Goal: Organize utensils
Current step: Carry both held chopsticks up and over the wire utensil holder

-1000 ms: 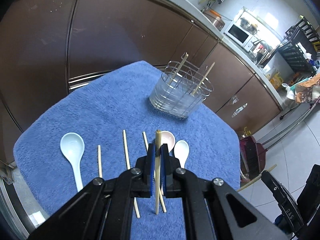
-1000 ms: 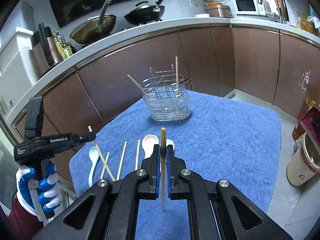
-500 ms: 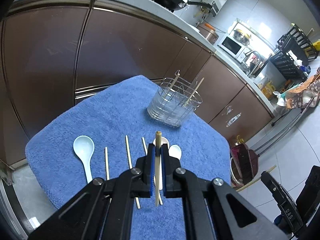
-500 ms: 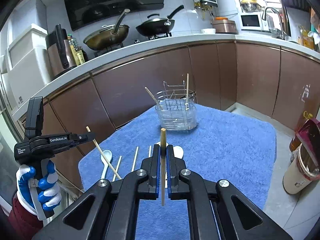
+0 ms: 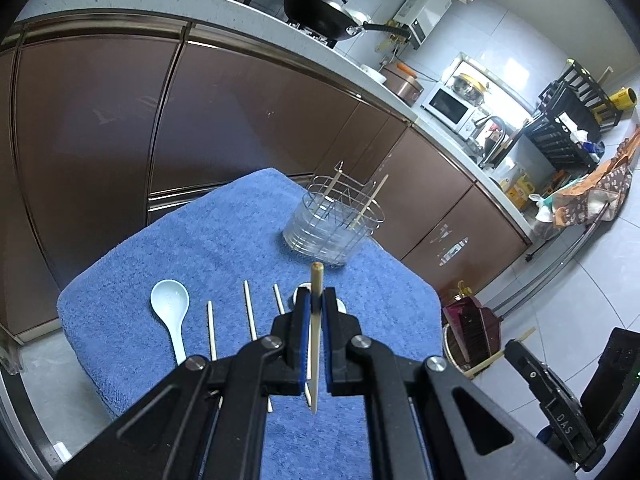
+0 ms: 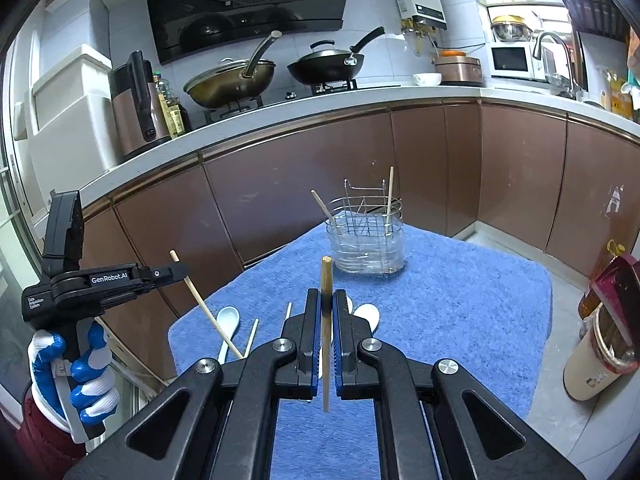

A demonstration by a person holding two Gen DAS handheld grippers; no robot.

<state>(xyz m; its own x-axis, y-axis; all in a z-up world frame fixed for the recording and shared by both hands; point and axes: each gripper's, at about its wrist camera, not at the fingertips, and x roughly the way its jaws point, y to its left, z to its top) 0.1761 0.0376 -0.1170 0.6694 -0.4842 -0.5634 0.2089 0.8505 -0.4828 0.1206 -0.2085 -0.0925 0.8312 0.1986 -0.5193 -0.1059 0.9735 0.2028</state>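
**Both grippers lifted, a chopstick in each**

Brown kitchen cabinets curve behind a table draped in a blue towel [image 5: 224, 240]. On its near edge, from the left, lie a pale blue spoon [image 5: 171, 308] and loose chopsticks [image 5: 250, 312]. Over them the left gripper [image 5: 315, 312] pinches a chopstick [image 5: 316, 292] upright; the right gripper [image 6: 327, 312] pinches another chopstick [image 6: 326, 280] likewise. Farther back stands the wire utensil holder [image 6: 366, 240], two sticks leaning inside.

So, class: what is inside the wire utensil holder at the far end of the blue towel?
Two wooden chopsticks stand apart inside the wire utensil holder, each leaning against its rim. Nothing else shows through its clear base, though reflections blur the bottom.
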